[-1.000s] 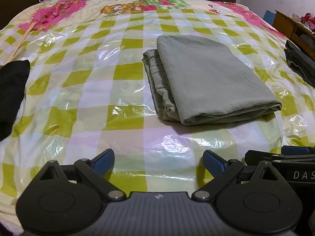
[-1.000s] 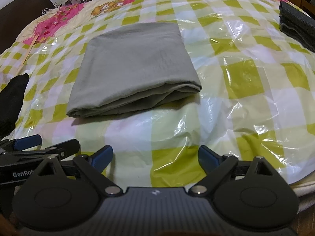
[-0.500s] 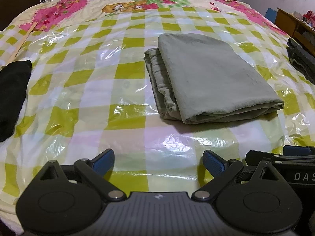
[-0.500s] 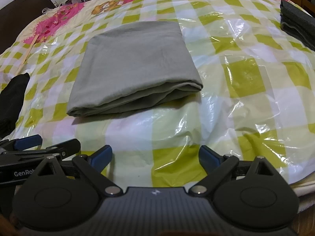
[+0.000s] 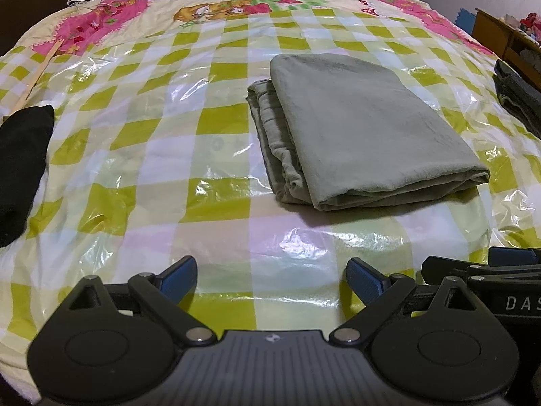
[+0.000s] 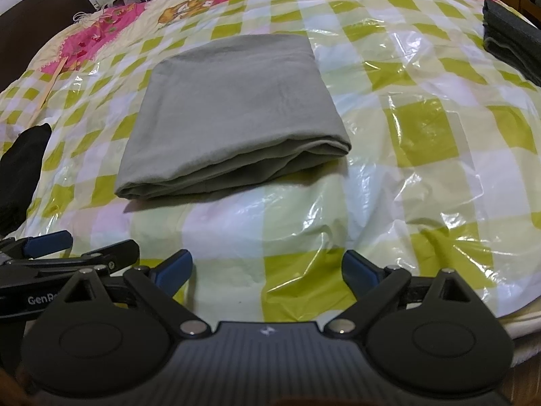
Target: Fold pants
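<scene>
Folded pants (image 5: 365,128) lie lengthwise away from both wide-spread, empty claws (image 5: 270,275) (image 6: 267,269).

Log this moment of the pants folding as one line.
grey-green cotton pants: folded, lying on plastic-covered checked bed | left gripper: open, empty | right gripper: open, empty | both short of pants

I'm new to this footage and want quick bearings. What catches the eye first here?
The folded grey-green pants lie mid-bed on the shiny plastic-covered green-checked bedspread. Both grippers, left and right, hover open at the near edge, touching nothing. A black garment sits far left.
</scene>
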Motion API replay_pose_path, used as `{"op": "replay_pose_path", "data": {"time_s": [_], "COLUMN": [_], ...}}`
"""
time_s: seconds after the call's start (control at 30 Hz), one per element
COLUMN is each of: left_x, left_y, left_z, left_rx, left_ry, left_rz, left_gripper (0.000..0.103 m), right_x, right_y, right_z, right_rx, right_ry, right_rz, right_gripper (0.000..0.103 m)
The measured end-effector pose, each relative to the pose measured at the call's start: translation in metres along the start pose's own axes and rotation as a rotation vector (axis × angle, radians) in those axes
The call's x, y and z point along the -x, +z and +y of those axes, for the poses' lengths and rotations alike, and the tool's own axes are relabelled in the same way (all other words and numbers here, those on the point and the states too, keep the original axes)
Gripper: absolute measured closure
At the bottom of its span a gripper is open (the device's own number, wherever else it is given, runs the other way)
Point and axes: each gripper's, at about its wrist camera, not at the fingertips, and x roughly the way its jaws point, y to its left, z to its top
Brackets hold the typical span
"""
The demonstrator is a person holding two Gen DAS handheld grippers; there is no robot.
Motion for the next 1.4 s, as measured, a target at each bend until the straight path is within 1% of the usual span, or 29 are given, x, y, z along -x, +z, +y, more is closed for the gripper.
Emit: {"op": "replay_pose_path", "data": {"time_s": [1.4], "left_x": [-0.0013], "left_y": [-0.0024], "left_z": [0.0021], "left_rx": [0.003], "left_ry": [0.008], "left_rz": [0.0], "left_gripper": [0.0], "right_x": [-0.004], "right_y": [-0.0026], "right_z": [0.0009], "right_rx": [-0.007], "right_ry": [0.004], "right_rz": [0.008], "right_gripper": [0.008]}}
